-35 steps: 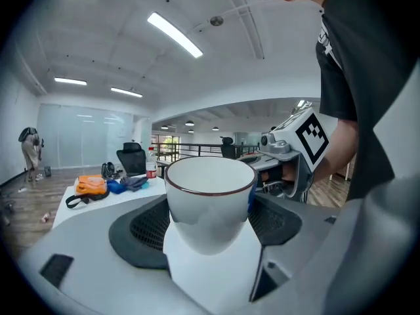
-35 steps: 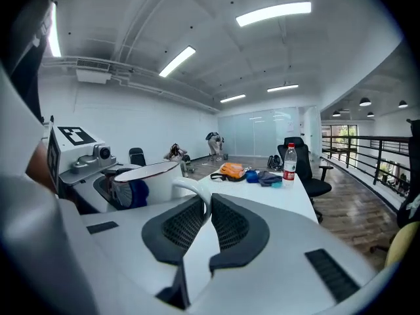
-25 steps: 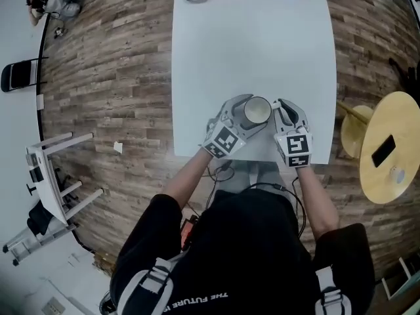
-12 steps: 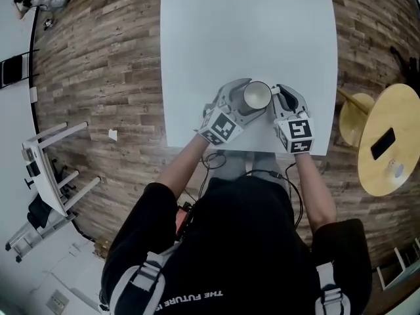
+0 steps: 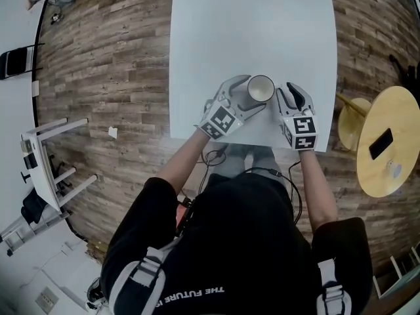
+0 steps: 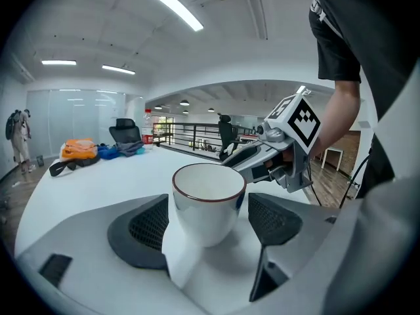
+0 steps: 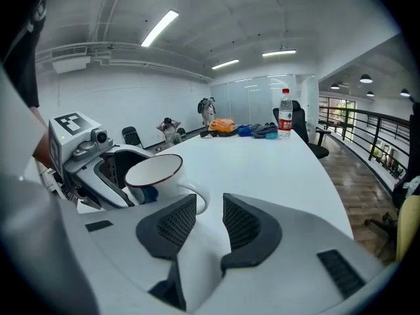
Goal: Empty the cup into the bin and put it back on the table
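Observation:
A white cup point(image 5: 260, 88) with a dark rim stands near the front edge of the white table point(image 5: 249, 31). My left gripper point(image 5: 251, 98) is round its body. In the left gripper view the cup point(image 6: 207, 202) sits between both pads, which press its sides. My right gripper point(image 5: 292, 92) is just right of the cup, apart from it. Its jaws are opening and nothing is between them. In the right gripper view the cup point(image 7: 154, 176) and its handle lie just beyond the left pad. I cannot see inside the cup.
A round wooden side table point(image 5: 387, 146) with a phone point(image 5: 382, 151) stands right of the table, a stool point(image 5: 354, 126) beside it. A water bottle point(image 7: 284, 113) and bags point(image 7: 223, 125) sit at the table's far end. Wooden floor surrounds it.
My right gripper has come off the cup's handle and stands slightly to the right, with its jaws wider. The left gripper still holds the cup.

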`<state>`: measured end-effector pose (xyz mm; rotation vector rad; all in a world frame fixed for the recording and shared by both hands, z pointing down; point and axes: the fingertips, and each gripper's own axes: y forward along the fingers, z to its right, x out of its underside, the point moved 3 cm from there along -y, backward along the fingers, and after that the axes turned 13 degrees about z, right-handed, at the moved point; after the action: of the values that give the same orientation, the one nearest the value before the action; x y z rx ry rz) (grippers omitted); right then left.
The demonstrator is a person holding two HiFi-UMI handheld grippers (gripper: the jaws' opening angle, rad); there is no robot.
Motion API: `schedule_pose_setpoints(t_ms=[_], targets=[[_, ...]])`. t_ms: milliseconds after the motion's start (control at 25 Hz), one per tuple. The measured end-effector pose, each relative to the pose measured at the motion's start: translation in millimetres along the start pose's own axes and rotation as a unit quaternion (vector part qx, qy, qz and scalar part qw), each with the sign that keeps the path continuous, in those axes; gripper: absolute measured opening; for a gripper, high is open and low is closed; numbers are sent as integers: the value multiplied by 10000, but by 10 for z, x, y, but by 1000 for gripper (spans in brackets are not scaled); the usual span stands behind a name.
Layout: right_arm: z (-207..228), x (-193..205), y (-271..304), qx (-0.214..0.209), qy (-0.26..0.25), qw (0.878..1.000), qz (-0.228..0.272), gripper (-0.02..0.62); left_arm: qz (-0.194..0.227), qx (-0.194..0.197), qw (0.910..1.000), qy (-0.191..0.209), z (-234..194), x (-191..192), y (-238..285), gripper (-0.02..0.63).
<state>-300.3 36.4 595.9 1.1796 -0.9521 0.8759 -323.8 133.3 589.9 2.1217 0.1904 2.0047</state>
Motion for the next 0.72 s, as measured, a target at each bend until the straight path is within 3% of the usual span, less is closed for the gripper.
schedule_pose_setpoints(t_ms=[200, 400, 440, 480, 520, 560, 640, 720], targets=[[-91, -134, -305, 156, -260, 9995, 98, 117, 88, -386, 9992, -11, 82, -135, -411, 368], [-397, -711, -752, 336, -415, 9958, 748, 115, 560, -983, 9932, -281, 270, -684, -938, 362], [-494, -847, -822, 286, -404, 9945, 923, 115, 667, -1154, 9908, -246, 316, -822, -1031, 287], [-590, -971, -884, 223, -401, 9929, 1093, 115, 785, -1339, 9876, -216, 354, -955, -1108, 118], [-680, -1079, -941, 163, -400, 9912, 1248, 115, 909, -1497, 9843, -234, 390, -1077, -1164, 51], [-767, -1171, -996, 103, -384, 9895, 1389, 114, 1034, -1602, 9812, -305, 427, -1189, -1199, 32], [-941, -1313, -1101, -92, -246, 9859, 1652, 19, 1261, -1701, 9762, -457, 504, -1389, -1233, 21], [-1104, -1383, -1193, -353, -35, 9824, 1831, 15, 1410, -1719, 9737, -491, 599, -1546, -1242, 21]])
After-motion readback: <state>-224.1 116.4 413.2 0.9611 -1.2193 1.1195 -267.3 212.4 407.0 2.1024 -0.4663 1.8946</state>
